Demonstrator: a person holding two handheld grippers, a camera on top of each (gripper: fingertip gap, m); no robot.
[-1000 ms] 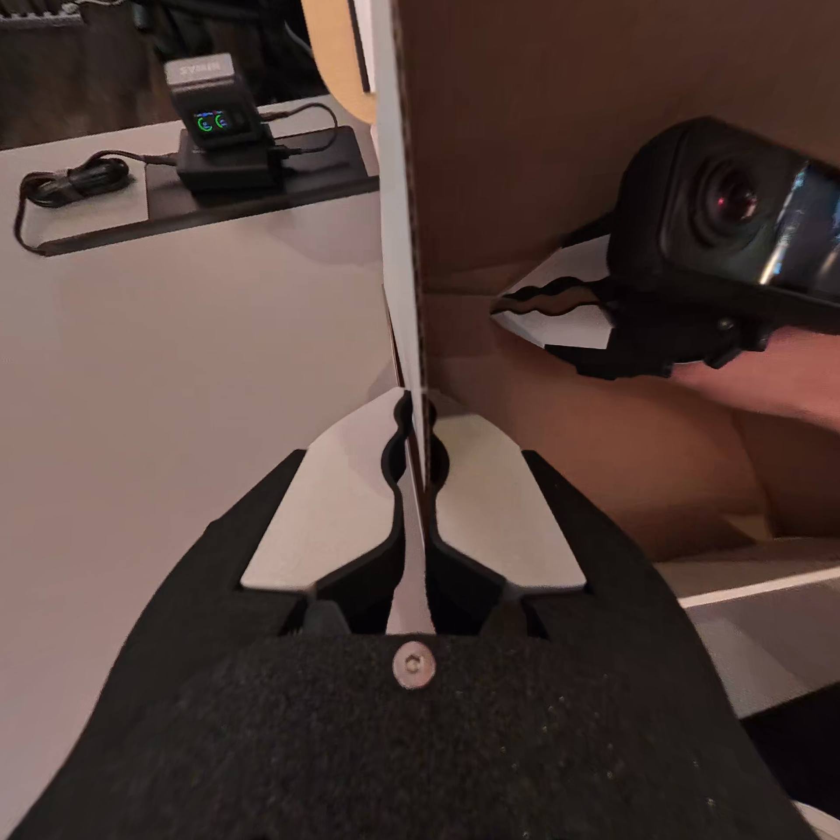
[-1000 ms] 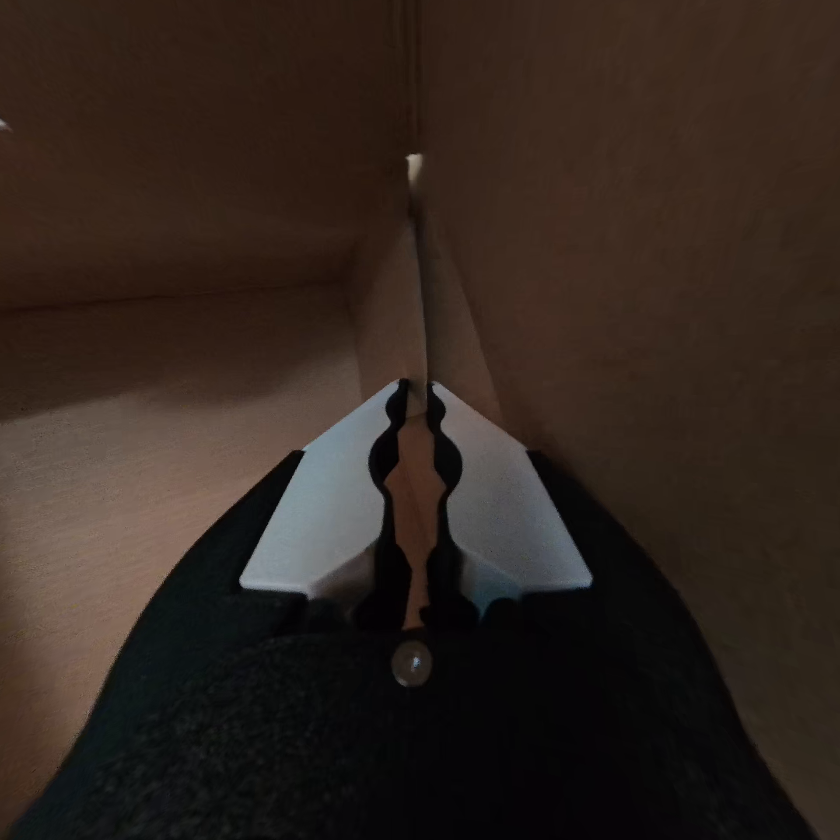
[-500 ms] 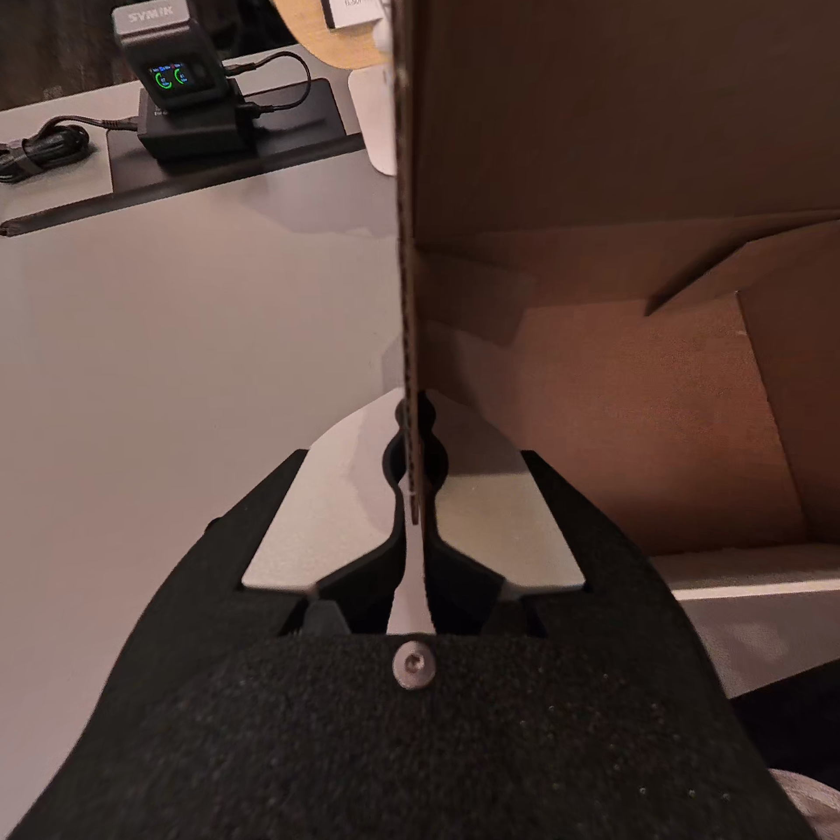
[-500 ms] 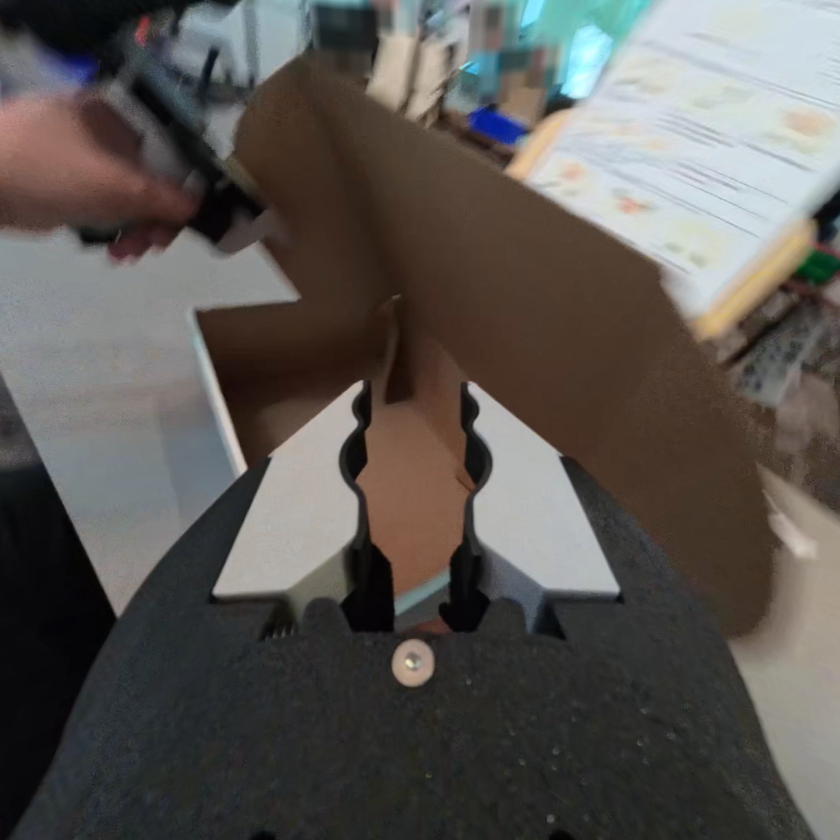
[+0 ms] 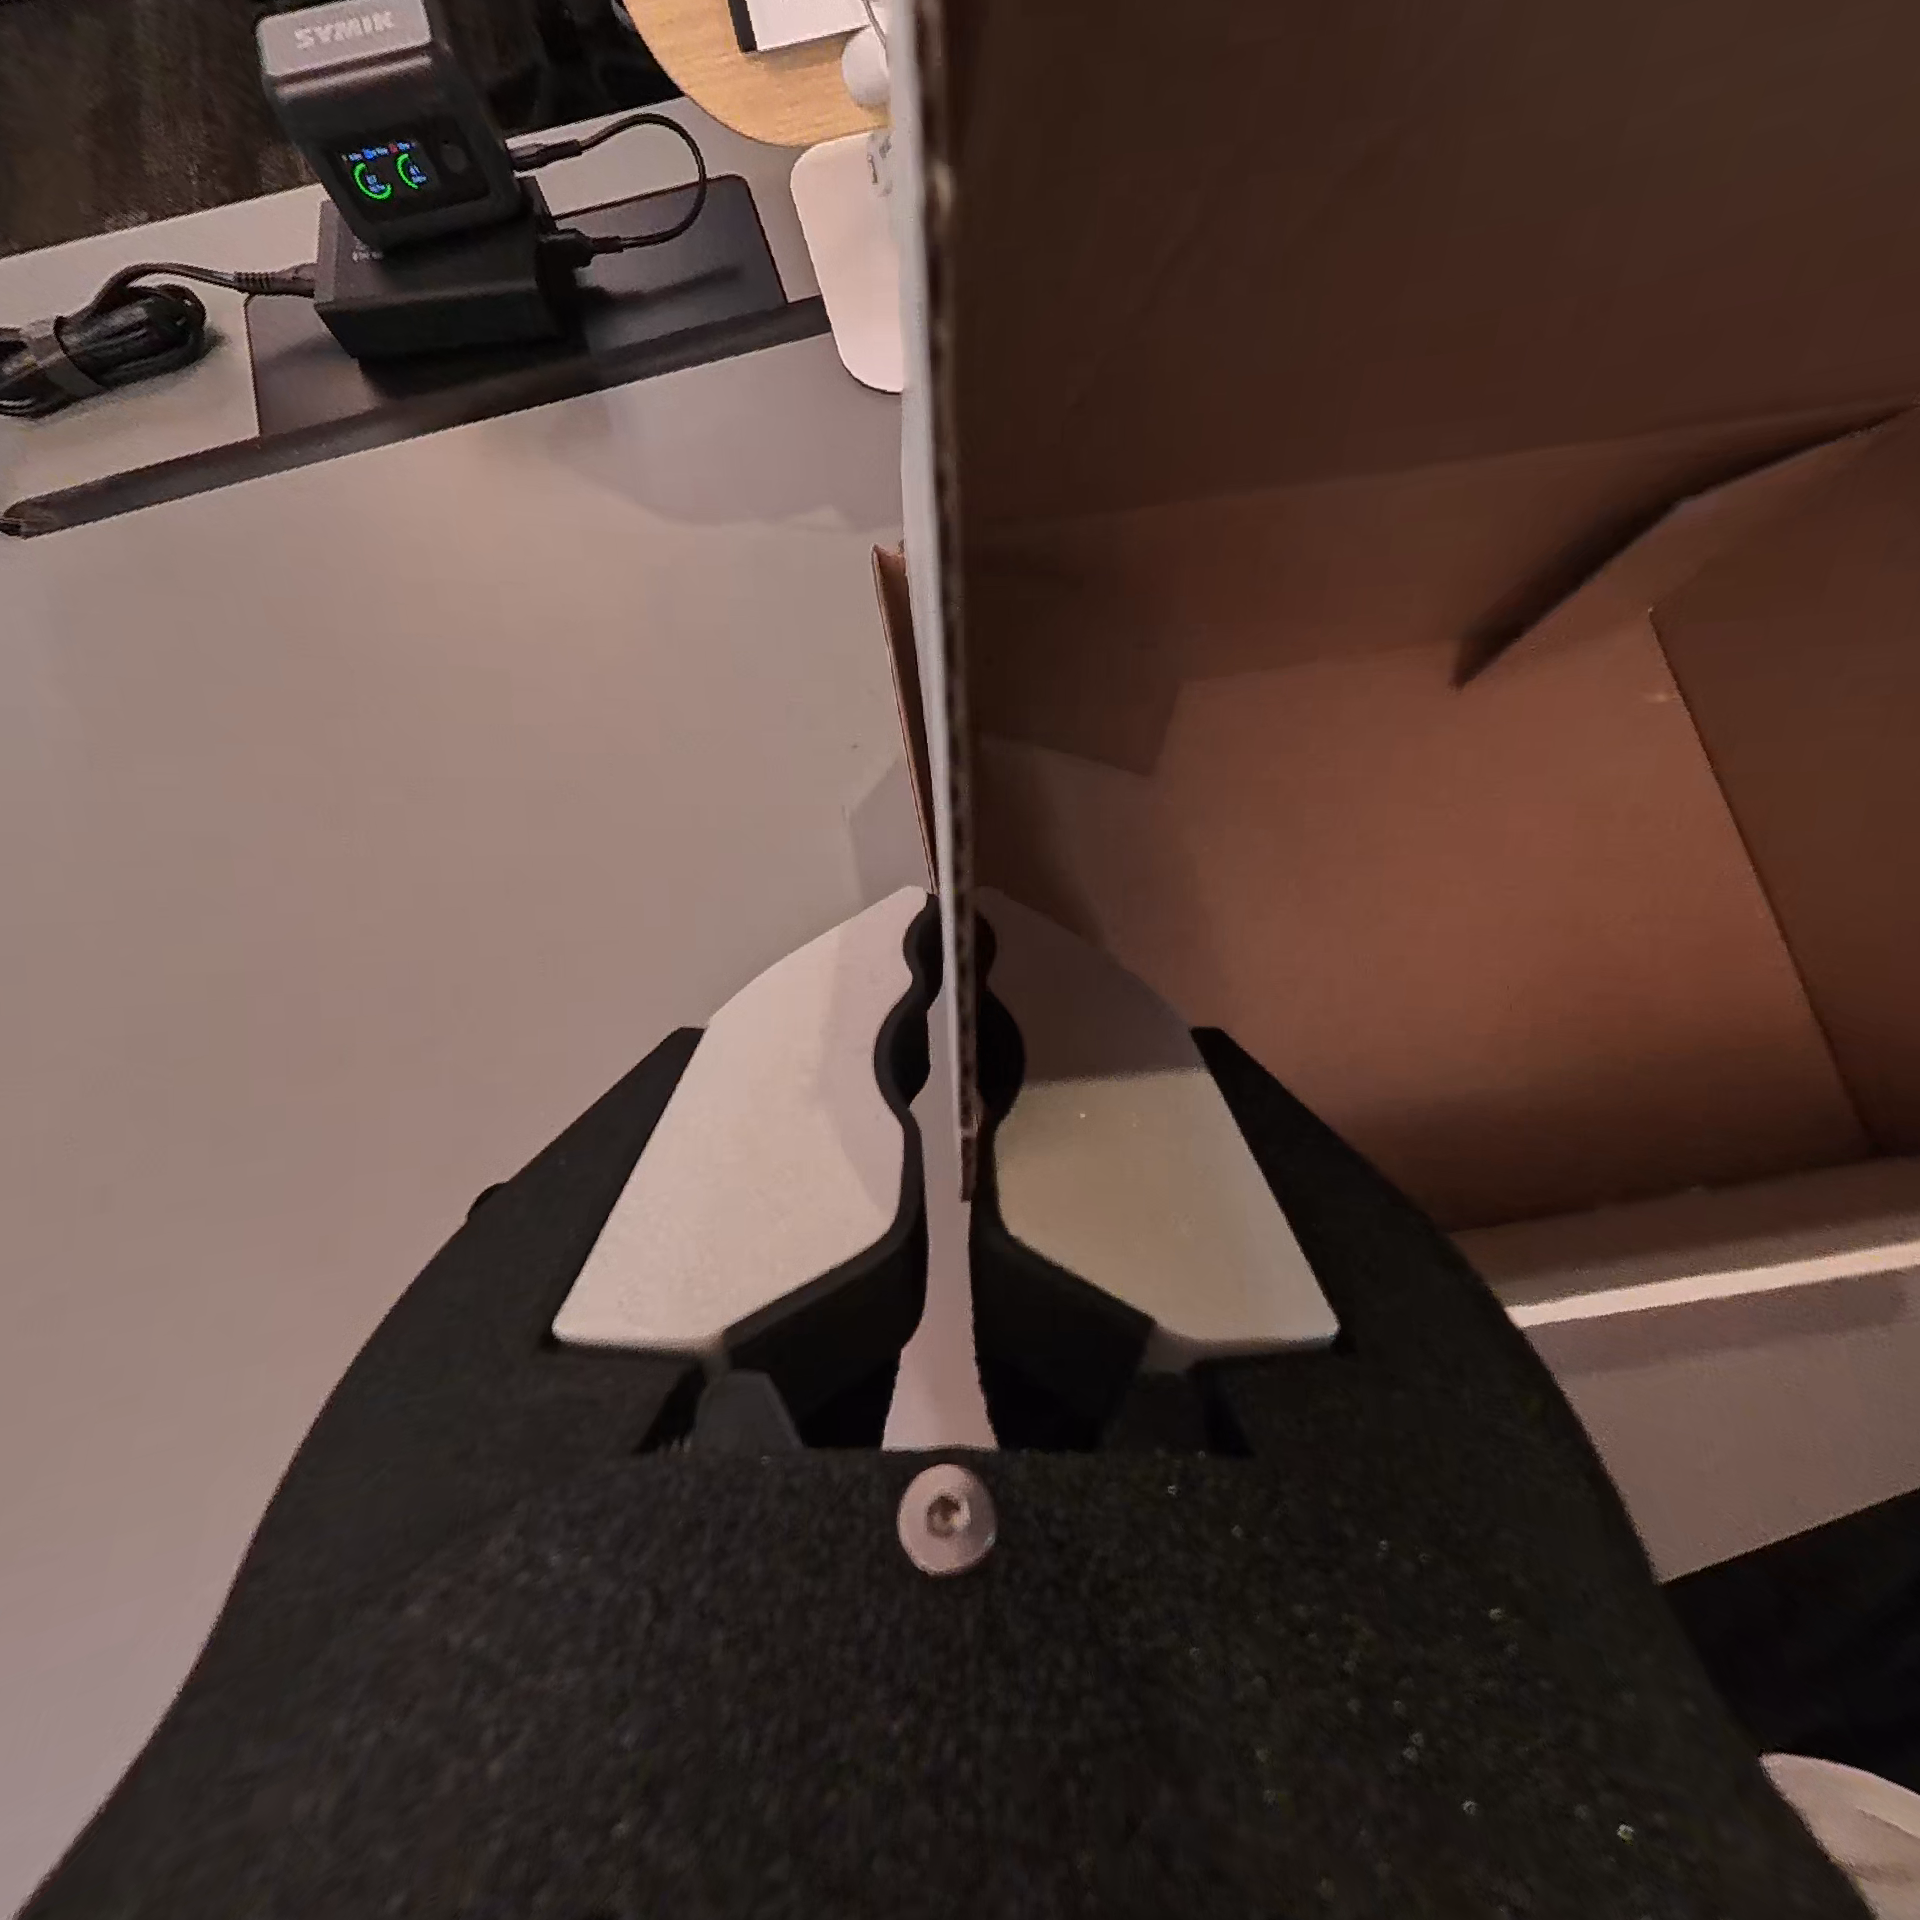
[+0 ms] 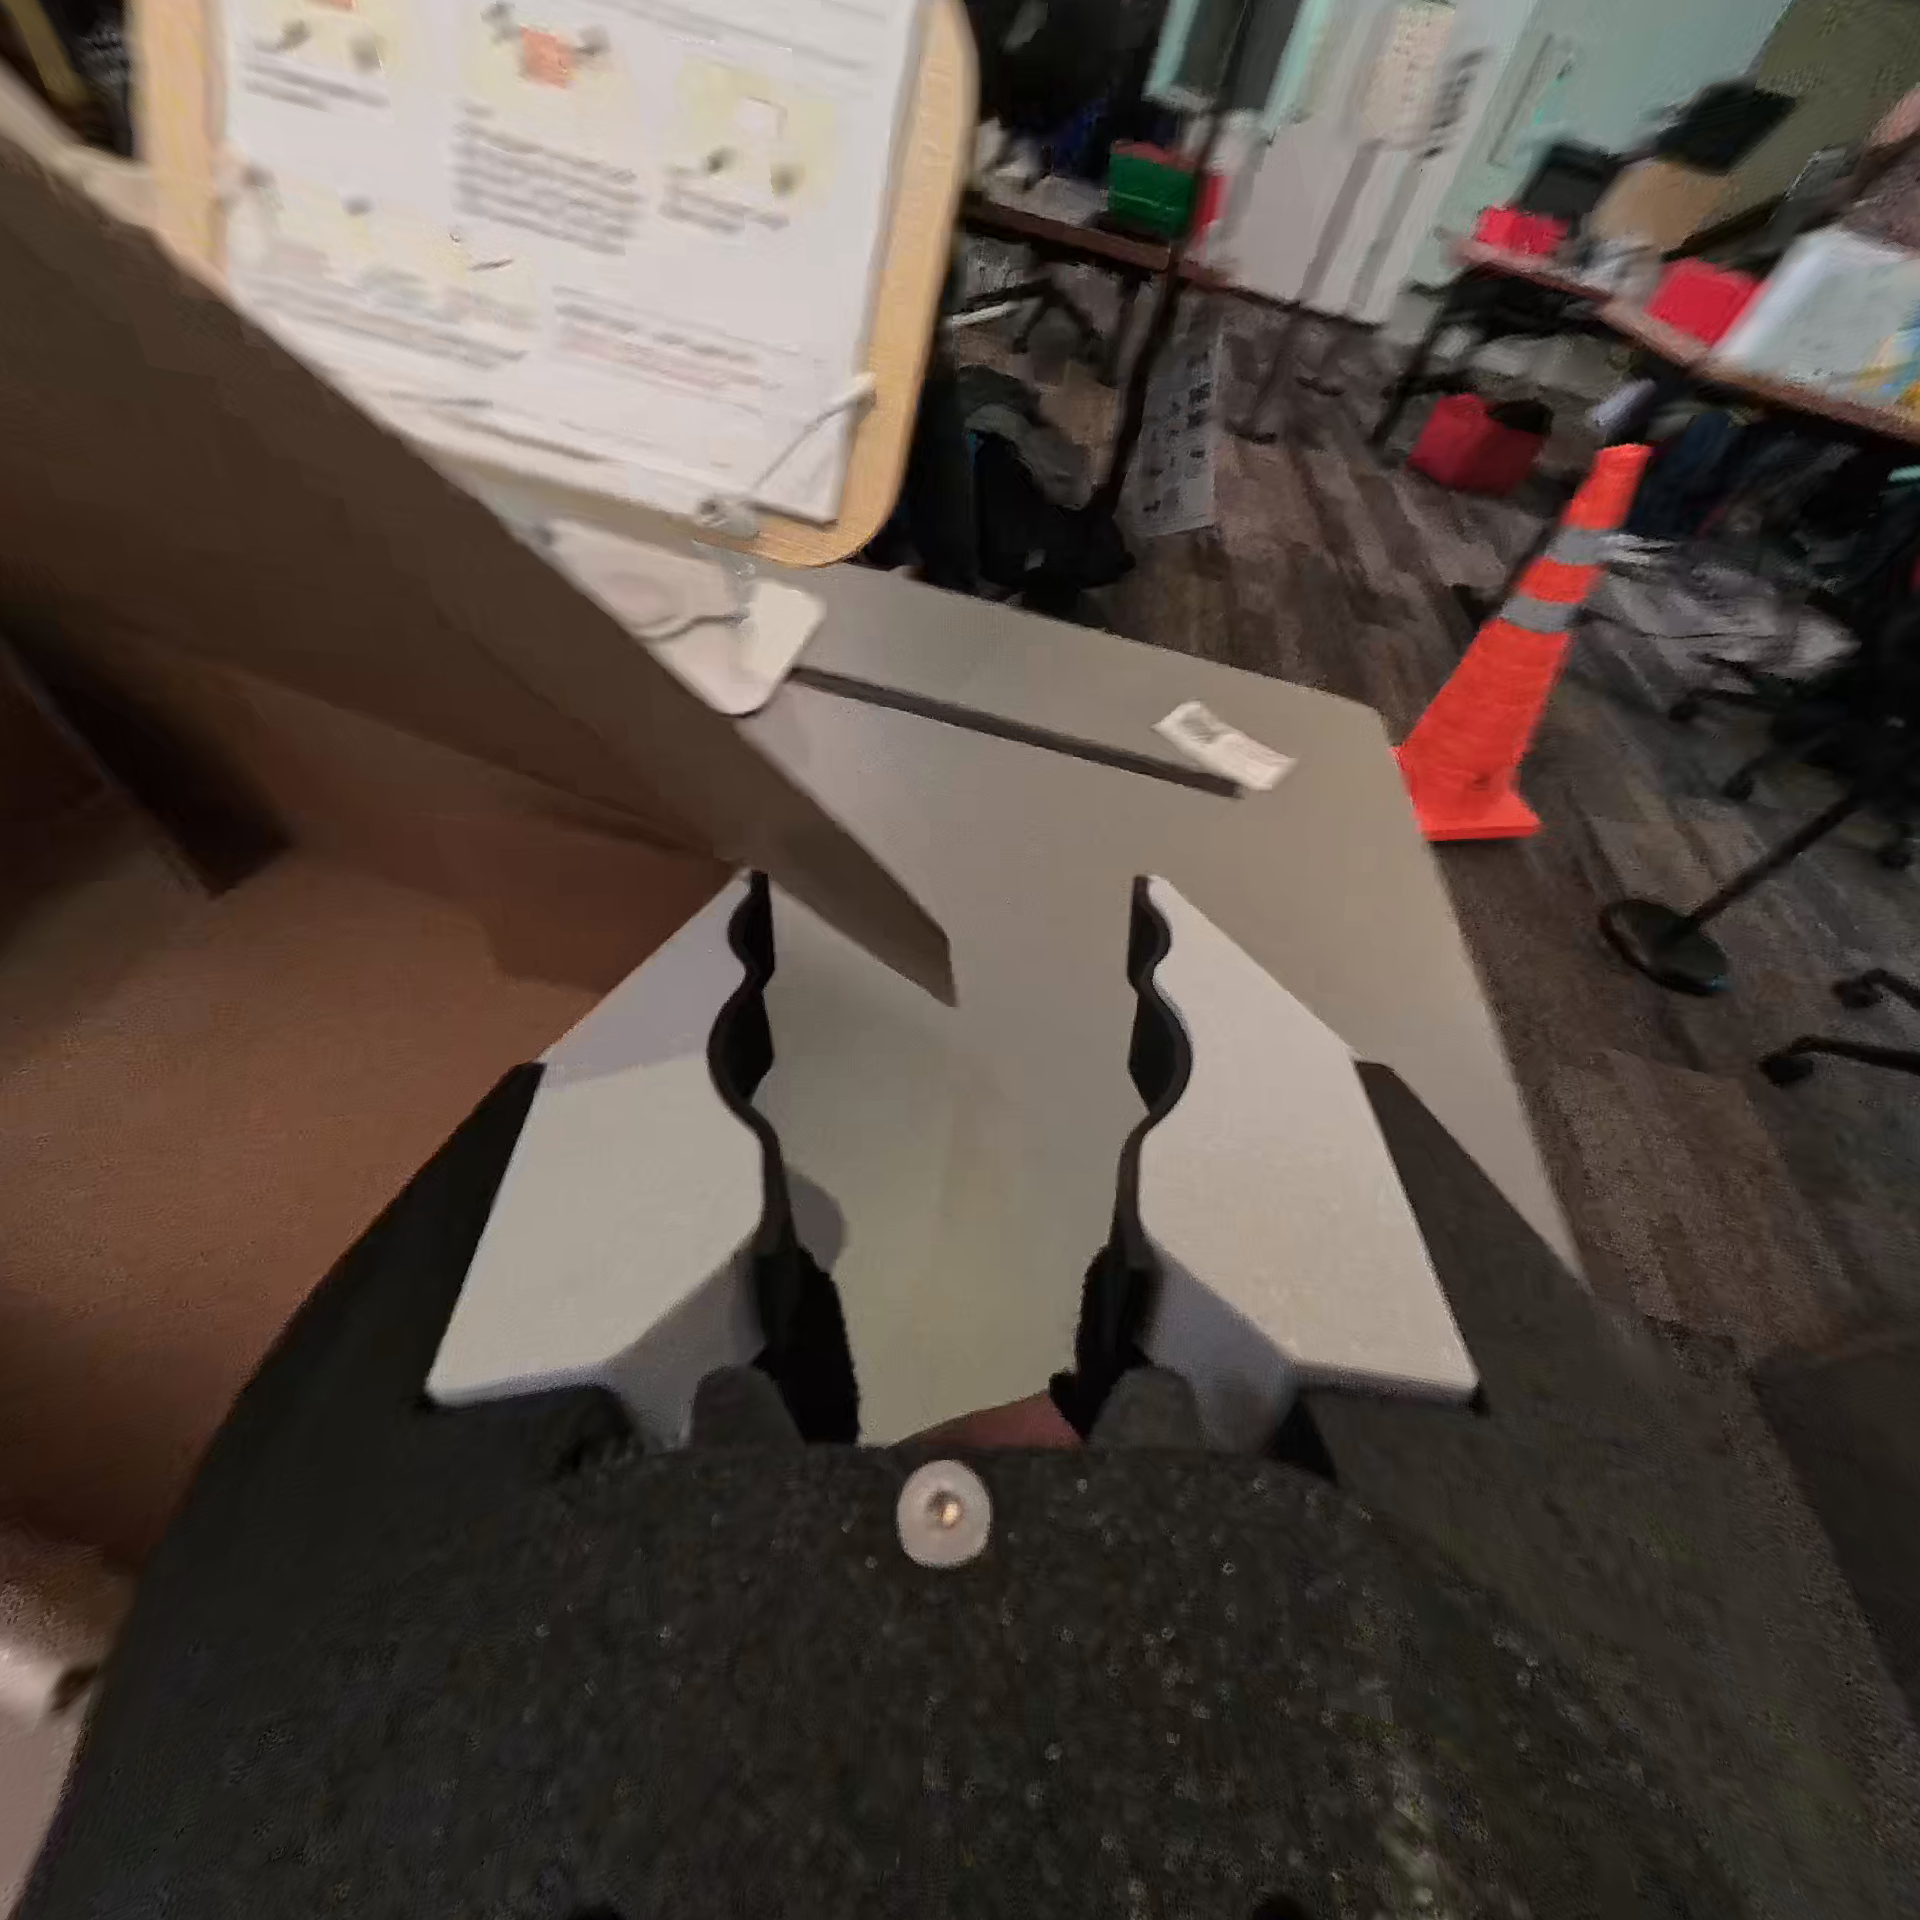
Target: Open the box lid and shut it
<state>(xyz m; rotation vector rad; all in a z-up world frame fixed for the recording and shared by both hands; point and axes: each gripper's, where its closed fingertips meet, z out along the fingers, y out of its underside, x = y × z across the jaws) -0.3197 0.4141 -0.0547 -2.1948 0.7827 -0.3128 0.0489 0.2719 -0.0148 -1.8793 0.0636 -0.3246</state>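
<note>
A cardboard box, brown inside and white outside, stands open on a grey table. Its lid is raised upright. My left gripper is shut on the lid's left edge, which runs straight up between its fingers. In the right wrist view the lid slants over the box interior at the left. My right gripper is open and empty above the table, just right of the lid's corner and apart from it.
A black charger with a lit screen and coiled cable sit on a dark mat at the table's back left. A white stand holds a clipboard with papers. An orange cone stands on the floor beyond the table edge.
My right gripper has let go of the lid, opened wide and drawn back out of the box to the right. My left gripper keeps its hold on the raised lid.
</note>
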